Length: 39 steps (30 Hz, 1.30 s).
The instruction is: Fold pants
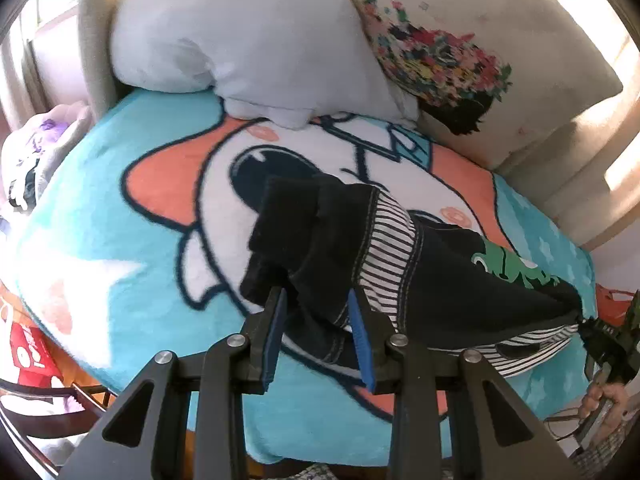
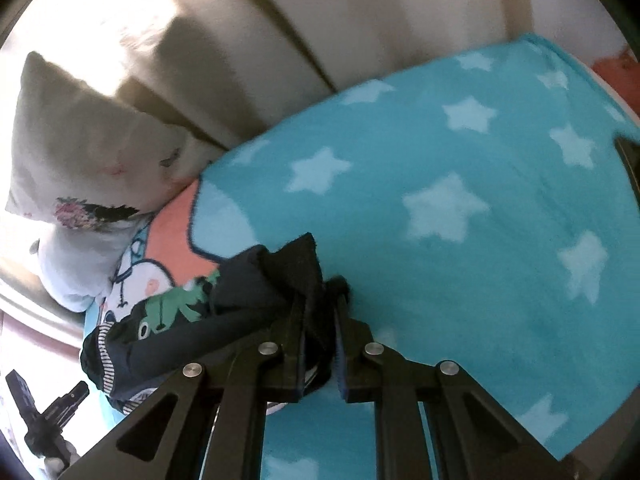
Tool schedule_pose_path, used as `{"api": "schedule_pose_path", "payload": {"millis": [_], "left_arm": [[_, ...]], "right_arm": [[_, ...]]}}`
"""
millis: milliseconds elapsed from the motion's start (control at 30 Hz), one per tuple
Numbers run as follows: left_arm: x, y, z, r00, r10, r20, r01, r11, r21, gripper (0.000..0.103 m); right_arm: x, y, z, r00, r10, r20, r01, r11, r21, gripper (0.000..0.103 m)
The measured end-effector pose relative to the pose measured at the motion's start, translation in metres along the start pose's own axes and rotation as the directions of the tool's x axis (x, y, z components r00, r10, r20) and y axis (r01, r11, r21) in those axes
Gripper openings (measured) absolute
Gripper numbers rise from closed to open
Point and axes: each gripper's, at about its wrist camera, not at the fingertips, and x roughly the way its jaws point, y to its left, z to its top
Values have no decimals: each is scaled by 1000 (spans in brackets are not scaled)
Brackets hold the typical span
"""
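Note:
The small black pants (image 1: 404, 268), with striped white trim and a green frog print, are stretched between my two grippers just above a turquoise cartoon blanket (image 1: 120, 240). My left gripper (image 1: 318, 320) is shut on the bunched black cloth at one end, which fills the gap between its blue pads. At the far right of that view, my right gripper (image 1: 582, 318) pinches the other end. In the right wrist view the right gripper (image 2: 320, 312) is shut on a gathered tuft of the pants (image 2: 180, 320), which trail away to the left over the blanket (image 2: 440, 160).
A white pillow (image 1: 240, 40) and a floral cushion (image 1: 460, 60) lean against the beige sofa back (image 2: 300, 20) behind the blanket. A pile of clothes (image 1: 36, 148) lies at the left, and a red box (image 1: 32, 356) sits lower left. A hand (image 1: 604, 400) holds the right gripper.

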Motion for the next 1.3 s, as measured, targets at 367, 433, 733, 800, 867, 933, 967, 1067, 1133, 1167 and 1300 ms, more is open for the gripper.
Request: {"api": "schedule_pose_path", "payload": {"millis": [367, 433, 733, 800, 867, 933, 967, 1067, 1133, 1167, 1300], "left_arm": [[55, -18, 4, 967, 218, -130, -203, 972, 120, 32], [56, -13, -1, 963, 231, -138, -213, 968, 130, 32], [54, 19, -5, 969, 170, -179, -166, 985, 34, 45], [52, 20, -4, 969, 166, -181, -164, 986, 27, 45], [49, 20, -5, 970, 166, -179, -165, 986, 23, 45], [43, 22, -5, 974, 148, -172, -149, 989, 7, 45], [38, 22, -6, 977, 138, -164, -140, 990, 1, 45], [17, 26, -8, 986, 107, -124, -112, 993, -28, 45], [4, 32, -8, 990, 95, -99, -101, 993, -57, 45], [-2, 35, -8, 991, 94, -91, -101, 992, -72, 45], [-10, 40, -6, 991, 104, -79, -112, 988, -110, 45]], "right_arm": [[-4, -17, -14, 996, 78, -35, -76, 996, 42, 15], [-11, -23, -14, 998, 59, -22, -57, 995, 76, 30], [-59, 26, -17, 986, -5, 168, 7, 1000, -11, 40], [-42, 55, -17, 992, 53, 114, -42, 994, -97, 40], [-18, 74, -21, 996, 78, 39, -72, 988, -135, 40], [1, 72, -28, 999, 42, -12, -43, 994, -101, 40], [4, 67, -33, 1000, 17, -26, -19, 997, -79, 40], [12, 42, -57, 995, -24, -102, 20, 999, -40, 38], [2, 37, -65, 995, -10, -100, 4, 998, -62, 38], [-3, 37, -66, 994, -18, -105, 10, 997, -71, 38], [-26, 40, -60, 1000, -1, -28, 0, 998, -55, 39]]}}
